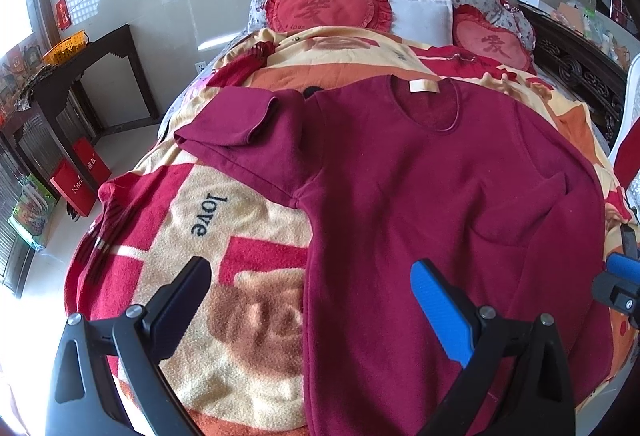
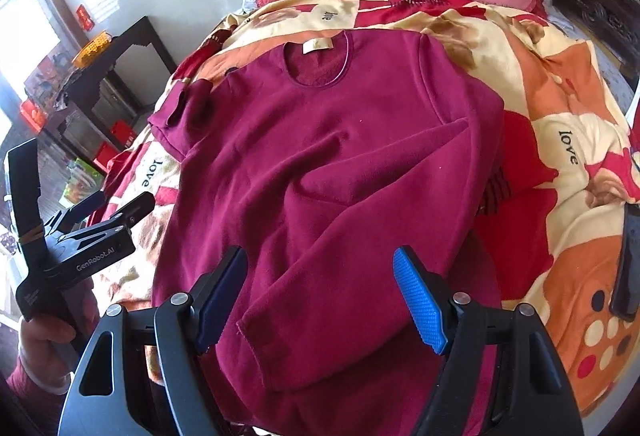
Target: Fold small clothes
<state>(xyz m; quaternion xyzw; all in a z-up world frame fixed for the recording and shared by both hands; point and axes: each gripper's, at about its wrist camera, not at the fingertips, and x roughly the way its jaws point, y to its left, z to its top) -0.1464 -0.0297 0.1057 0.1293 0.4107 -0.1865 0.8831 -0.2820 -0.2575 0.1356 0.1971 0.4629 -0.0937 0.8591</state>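
Both tools hang with their fingers spread and nothing between them: the left tool over the left hem, the right tool above the sleeve folded across the chest of the dark red, long-sleeved fleece top. The top lies flat, neck away, on the red-and-cream plush blanket covering the bed. It looks soft, light and limp, so it would likely sag; pinch a cuff or hem edge.
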